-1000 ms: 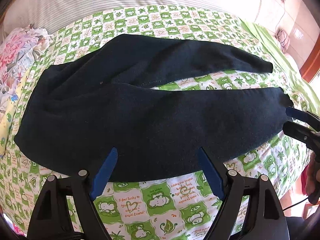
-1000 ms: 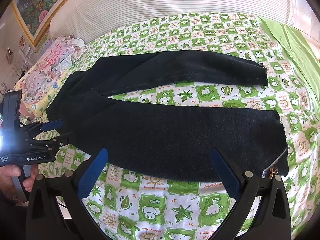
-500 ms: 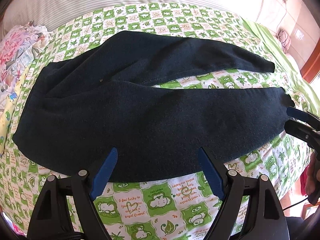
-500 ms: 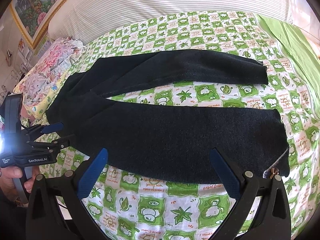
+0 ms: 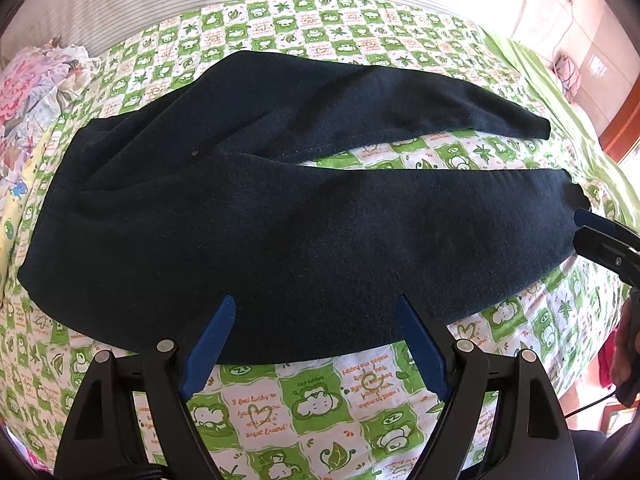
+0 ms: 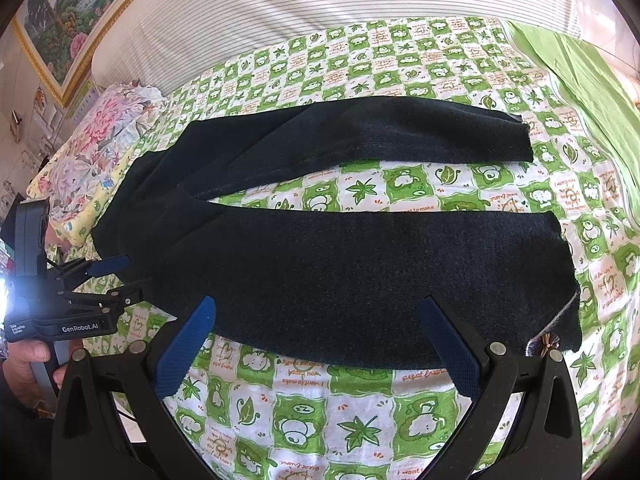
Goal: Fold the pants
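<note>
Dark navy pants (image 5: 304, 224) lie spread flat on the green-and-white checked bedsheet (image 5: 304, 396), waist to the left, both legs running right with a gap between them. My left gripper (image 5: 314, 300) hovers open over the near leg's front edge with nothing between its fingers. In the right wrist view the same pants (image 6: 360, 272) fill the middle, and my right gripper (image 6: 318, 300) stands open over the near leg's front edge. The left gripper (image 6: 132, 276) shows by the waist end, and the right gripper (image 5: 578, 227) shows by the near leg's cuff.
A floral pillow (image 6: 92, 160) lies beyond the waist end. White striped bedding (image 6: 320, 12) runs along the back, with a plain green sheet (image 6: 592, 80) at the far right. A framed painting (image 6: 72, 12) hangs on the wall. A hand (image 6: 32, 354) holds the left gripper's handle.
Both views have shifted only slightly. The pants lie where they were and both grippers stay open.
</note>
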The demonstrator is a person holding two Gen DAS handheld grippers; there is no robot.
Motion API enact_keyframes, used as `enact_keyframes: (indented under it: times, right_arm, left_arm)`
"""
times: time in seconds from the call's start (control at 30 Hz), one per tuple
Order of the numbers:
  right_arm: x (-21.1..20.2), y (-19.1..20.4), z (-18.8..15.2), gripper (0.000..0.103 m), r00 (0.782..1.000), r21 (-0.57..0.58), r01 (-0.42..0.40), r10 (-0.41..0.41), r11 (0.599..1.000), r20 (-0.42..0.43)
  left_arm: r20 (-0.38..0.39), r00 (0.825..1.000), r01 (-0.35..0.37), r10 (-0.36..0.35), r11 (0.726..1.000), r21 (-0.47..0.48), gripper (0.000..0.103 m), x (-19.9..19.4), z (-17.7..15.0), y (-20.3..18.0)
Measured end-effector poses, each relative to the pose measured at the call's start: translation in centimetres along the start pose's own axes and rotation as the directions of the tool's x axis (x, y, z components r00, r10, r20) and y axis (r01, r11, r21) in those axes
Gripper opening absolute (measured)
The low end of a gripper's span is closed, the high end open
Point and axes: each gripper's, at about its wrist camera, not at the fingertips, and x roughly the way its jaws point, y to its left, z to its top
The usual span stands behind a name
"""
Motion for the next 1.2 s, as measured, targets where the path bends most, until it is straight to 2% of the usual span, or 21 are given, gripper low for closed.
enact_keyframes:
  times: [0.5, 0.7, 0.93, 1.2]
  right_arm:
    - [-0.4, -1.4, -0.1, 0.103, 1.000, 0.061, -0.007, 0.007, 0.998, 0.007]
    - [-0.7, -2.3, 0.3, 0.103, 1.000, 0.082, -0.004, 0.003, 0.997, 0.008]
    - [-1.5, -5.1, 2.4, 0.103, 0.999, 0.154, 0.003, -0.010, 0.988, 0.048]
    - [-2.0, -9.5, 7.7, 0.102, 0.996, 0.218, 0.023, -0.042, 0.976, 0.083]
  left_arm:
    - [-0.038, 0.999, 0.029, -0.029, 1.000, 0.010, 0.083, 1.4, 0.6, -0.4]
    - [-0.042, 0.998, 0.044, -0.043, 0.999, 0.027, 0.083, 1.8, 1.9, -1.0]
    - [-0.041, 0.997, 0.062, -0.060, 0.996, 0.062, 0.083, 2.9, 5.2, -1.7]
    - [-0.013, 0.996, 0.084, -0.083, 0.992, 0.094, 0.083, 4.3, 12.2, -1.8]
